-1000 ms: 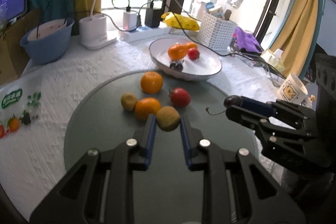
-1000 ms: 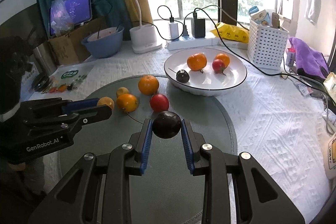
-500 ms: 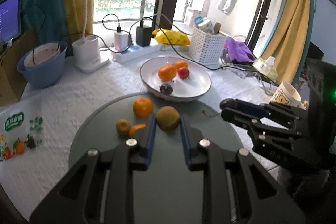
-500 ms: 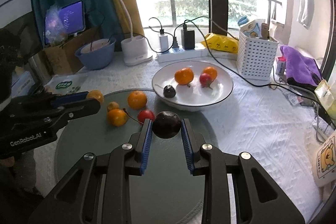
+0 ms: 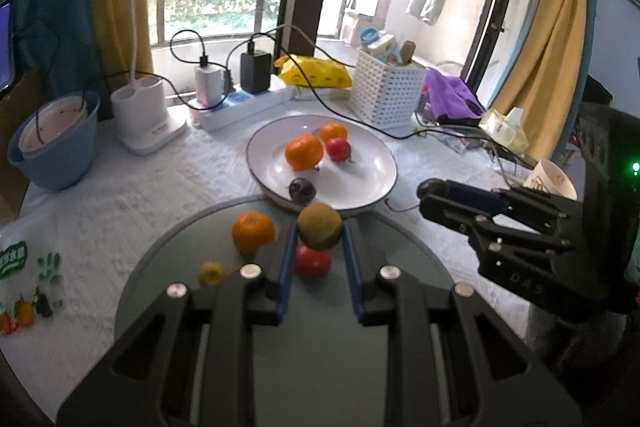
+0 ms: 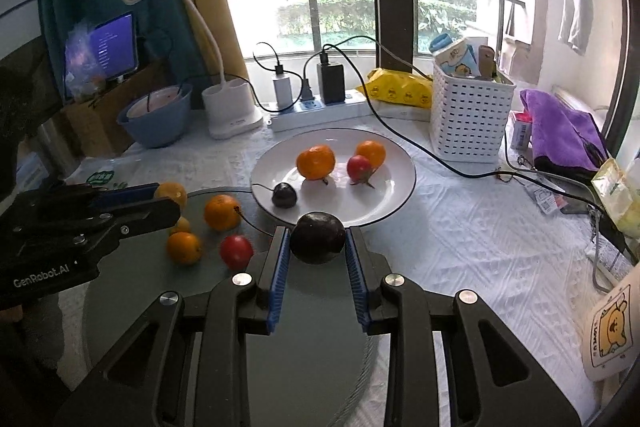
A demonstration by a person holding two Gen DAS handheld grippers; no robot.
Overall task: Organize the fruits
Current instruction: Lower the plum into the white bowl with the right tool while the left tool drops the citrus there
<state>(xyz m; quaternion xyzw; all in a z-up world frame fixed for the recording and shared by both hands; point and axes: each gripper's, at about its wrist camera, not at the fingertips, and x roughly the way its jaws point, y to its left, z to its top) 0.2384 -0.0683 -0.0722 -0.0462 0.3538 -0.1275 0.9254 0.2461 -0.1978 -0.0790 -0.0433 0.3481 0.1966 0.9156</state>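
White textured cloth [image 6: 460, 227] covers a table by a bright balcony window, with a round grey-green glass disc [image 5: 192, 267] laid on it. Just behind the disc, a white round plate [image 6: 396, 187] is seen holding two oranges, a red fruit and a dark cherry. Nearer than the plate, a brownish-green round fruit [image 5: 319, 231] is clamped between the left gripper [image 5: 319, 247] fingers. Beside it, a dark purple round fruit [image 6: 317, 237] is gripped by the right gripper [image 6: 318, 247]. Loose oranges and a red fruit [image 6: 236, 251] lie on the disc.
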